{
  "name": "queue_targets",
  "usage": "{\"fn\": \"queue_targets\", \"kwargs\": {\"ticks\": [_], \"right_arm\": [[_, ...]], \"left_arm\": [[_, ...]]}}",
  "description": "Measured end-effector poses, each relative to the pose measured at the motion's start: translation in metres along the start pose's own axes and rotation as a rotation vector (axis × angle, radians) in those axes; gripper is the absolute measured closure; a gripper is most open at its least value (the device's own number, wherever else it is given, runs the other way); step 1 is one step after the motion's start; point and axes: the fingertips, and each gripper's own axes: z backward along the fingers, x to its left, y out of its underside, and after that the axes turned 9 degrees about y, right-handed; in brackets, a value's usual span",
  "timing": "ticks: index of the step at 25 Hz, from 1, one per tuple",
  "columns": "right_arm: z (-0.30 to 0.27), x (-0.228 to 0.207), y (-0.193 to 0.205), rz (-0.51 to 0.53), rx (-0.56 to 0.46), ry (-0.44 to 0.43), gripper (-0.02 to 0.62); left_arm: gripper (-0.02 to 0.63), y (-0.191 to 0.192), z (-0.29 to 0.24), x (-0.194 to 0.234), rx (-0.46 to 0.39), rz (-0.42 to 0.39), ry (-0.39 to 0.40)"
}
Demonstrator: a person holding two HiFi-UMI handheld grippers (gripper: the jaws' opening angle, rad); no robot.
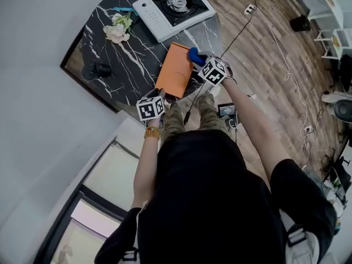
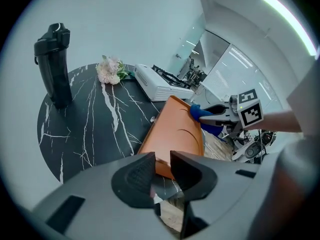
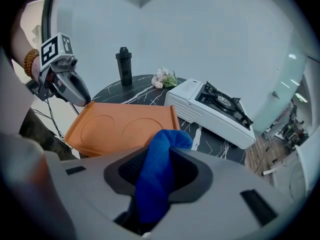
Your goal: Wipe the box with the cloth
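A flat orange box lies at the near edge of the black marble table, partly over the rim. My left gripper is shut on the box's near edge; in the right gripper view its tip meets the box's left corner. My right gripper is shut on a bunched blue cloth. The cloth sticks out past the jaws just over the box's near right edge. In the head view the cloth sits at the box's far right corner; contact with the box is unclear.
A white portable gas stove stands at the table's far side, close behind the box. White flowers and a black bottle are to the left. Cables trail over the wooden floor on the right.
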Motion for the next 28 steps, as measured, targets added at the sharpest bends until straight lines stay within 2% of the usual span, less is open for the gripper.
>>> {"fn": "queue_targets", "kwargs": {"ticks": [5,14,22,28], "right_arm": [[0.008,0.027,-0.002,0.021,-0.002,-0.021,0.482],[0.027,0.094,-0.003,-0.01,-0.046,-0.1,0.483],[0.044,0.158,-0.006,0.027,-0.06,-0.22,0.482],[0.053,0.176,-0.007,0.051,-0.039,-0.309,0.482]], "left_arm": [[0.512,0.0,0.001,-0.002,-0.016,0.013,-0.014],[0.511,-0.001,0.0,-0.002,-0.045,0.023,0.0],[0.511,0.0,0.001,0.0,-0.046,0.045,0.03],[0.511,0.001,0.001,-0.002,-0.041,0.039,0.059]]}}
